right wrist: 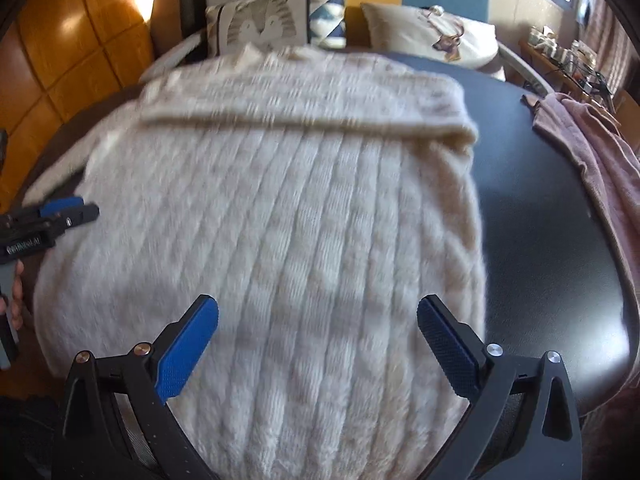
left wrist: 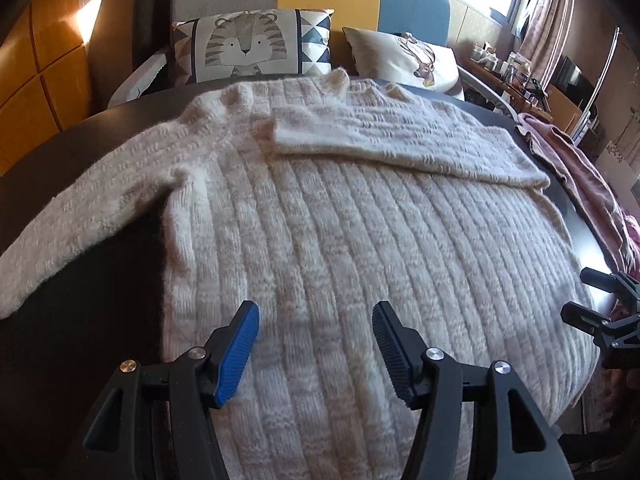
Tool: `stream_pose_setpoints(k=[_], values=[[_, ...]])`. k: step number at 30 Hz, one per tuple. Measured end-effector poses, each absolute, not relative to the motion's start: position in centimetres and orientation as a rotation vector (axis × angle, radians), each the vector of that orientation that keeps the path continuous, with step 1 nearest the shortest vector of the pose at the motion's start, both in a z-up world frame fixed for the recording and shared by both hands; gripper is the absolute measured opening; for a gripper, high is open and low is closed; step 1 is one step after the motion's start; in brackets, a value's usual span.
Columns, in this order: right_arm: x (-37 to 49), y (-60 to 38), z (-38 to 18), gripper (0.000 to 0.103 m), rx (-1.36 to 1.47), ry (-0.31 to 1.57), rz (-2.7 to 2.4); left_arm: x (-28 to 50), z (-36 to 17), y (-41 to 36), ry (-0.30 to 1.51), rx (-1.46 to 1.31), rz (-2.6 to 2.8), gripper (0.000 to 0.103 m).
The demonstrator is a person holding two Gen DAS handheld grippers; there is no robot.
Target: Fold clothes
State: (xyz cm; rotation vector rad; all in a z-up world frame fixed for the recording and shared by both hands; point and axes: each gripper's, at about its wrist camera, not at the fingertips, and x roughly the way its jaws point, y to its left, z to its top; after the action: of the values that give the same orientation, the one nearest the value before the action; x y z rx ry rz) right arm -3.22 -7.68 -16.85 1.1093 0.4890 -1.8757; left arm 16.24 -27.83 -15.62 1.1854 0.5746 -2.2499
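Note:
A cream ribbed knit sweater (left wrist: 320, 216) lies flat on a dark table (left wrist: 80, 148), collar toward the cushions. Its right sleeve (left wrist: 400, 136) is folded across the chest; the left sleeve (left wrist: 80, 208) stretches out to the left. My left gripper (left wrist: 316, 316) hovers open over the lower left of the sweater body, nothing between its blue pads. In the right wrist view, my right gripper (right wrist: 318, 312) stands open above the sweater (right wrist: 280, 208) near its hem, also holding nothing. Each gripper shows at the other view's edge: the right gripper (left wrist: 588, 300), the left gripper (right wrist: 76, 208).
A pink garment (right wrist: 592, 148) lies at the table's right edge. Two cushions, a tiger-print cushion (left wrist: 252, 46) and a white cushion (left wrist: 404, 58), lean against a sofa behind the table. Bare dark tabletop (right wrist: 540, 220) lies right of the sweater. A cluttered shelf (left wrist: 516, 76) stands far right.

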Motion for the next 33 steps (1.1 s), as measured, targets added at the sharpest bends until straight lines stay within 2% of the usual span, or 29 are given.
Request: stream_pose_setpoints(k=[6, 10, 18, 23, 25, 33], values=[[-7.5, -13.8, -12.0, 0.101, 1.031, 0.445, -1.932, 11.1, -12.1, -32.9, 0.542, 1.097, -2.276, 0.061], [-10.4, -19.3, -11.4, 0.101, 1.013, 0.456, -1.951, 6.5, -11.2, -36.4, 0.509, 1.084, -2.276, 0.061], [-16.1, -29.3, -15.6, 0.101, 1.058, 0.517, -1.947, -1.0, -15.7, -44.0, 0.568, 1.148, -2.164, 0.061], [-18.6, -31.1, -19.3, 0.101, 1.13, 0.571, -1.978, -1.5, -17.9, -46.2, 0.555, 1.11, -2.119, 0.061], [-19.0, -30.5, -20.4, 0.103, 1.132, 0.539, -1.974, -1.6, -18.0, -46.2, 0.526, 1.088, -2.125, 0.062], [-18.6, -29.6, -18.7, 0.103, 1.074, 0.487, -2.018, -2.2, -16.4, -45.3, 0.557, 1.048, -2.163, 0.06]])
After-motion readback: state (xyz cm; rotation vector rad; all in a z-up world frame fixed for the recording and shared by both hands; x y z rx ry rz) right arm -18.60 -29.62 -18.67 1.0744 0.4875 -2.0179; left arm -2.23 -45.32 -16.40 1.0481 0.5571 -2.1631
